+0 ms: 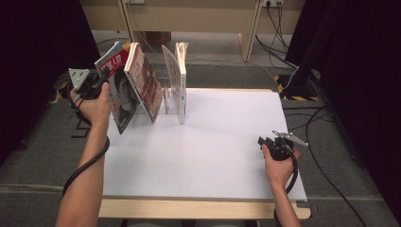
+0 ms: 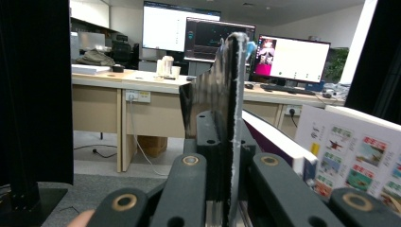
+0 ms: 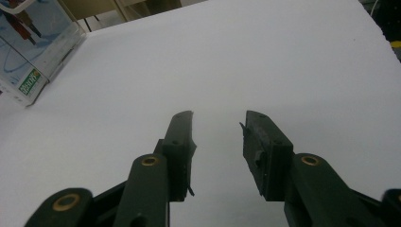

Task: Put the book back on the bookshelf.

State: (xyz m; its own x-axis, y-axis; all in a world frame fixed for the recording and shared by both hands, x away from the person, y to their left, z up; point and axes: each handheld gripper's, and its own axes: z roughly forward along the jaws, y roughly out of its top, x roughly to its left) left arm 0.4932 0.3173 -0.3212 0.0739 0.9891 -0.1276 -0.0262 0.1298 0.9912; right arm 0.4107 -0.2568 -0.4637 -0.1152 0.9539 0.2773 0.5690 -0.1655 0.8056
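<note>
Magazine [image 2: 227, 118] before leaning books [image 1: 181, 80]

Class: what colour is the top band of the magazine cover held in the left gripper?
Red, on the portrait-cover magazine; the high view shows it best.

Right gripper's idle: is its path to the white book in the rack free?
Probably yes. The right gripper is open and empty, and only bare table lies between it and the white book, though that is a long reach.
</note>
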